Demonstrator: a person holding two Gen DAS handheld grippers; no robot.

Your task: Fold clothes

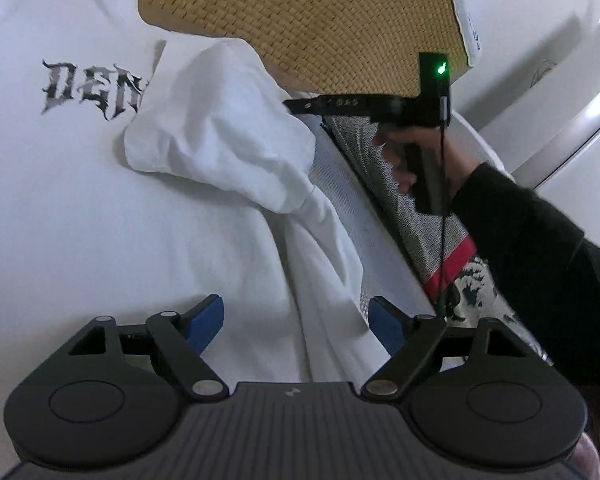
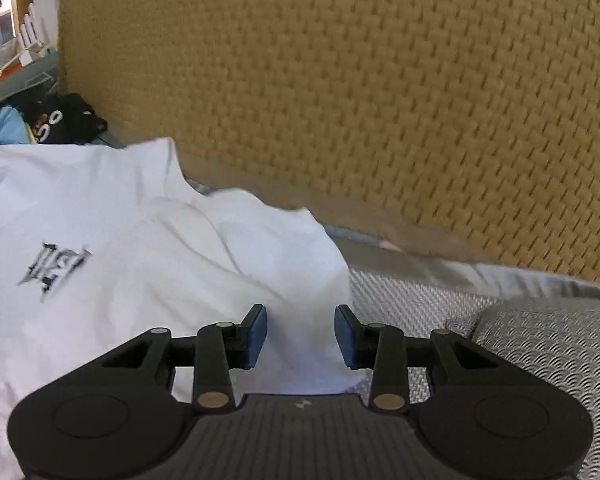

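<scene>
The white T-shirt (image 1: 80, 208) lies flat on the bed, its sleeve (image 1: 220, 132) folded in at one o'clock of the print. The left gripper (image 1: 296, 326) hovers with fingers wide and empty; the right gripper (image 2: 301, 336) has its fingers half open, gripping nothing. Take the side hem next with both grippers, pinching low and evenly so the fold stays straight.

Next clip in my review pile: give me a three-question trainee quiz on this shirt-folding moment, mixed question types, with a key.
1. True or false: the left gripper is clamped on the white cotton T-shirt with black gothic lettering.
2. Multiple choice: the folded-over white sleeve lies A) on the shirt's body, partly covering the lettering; B) on the tan woven mat; C) on the grey patterned bedding.
3. Fill in: in the left wrist view, the hand holding the right gripper wears a ____ sleeve.

Key: 1 false, its blue pads stand apart with cloth only lying between them; 2 A; 3 black.
</scene>
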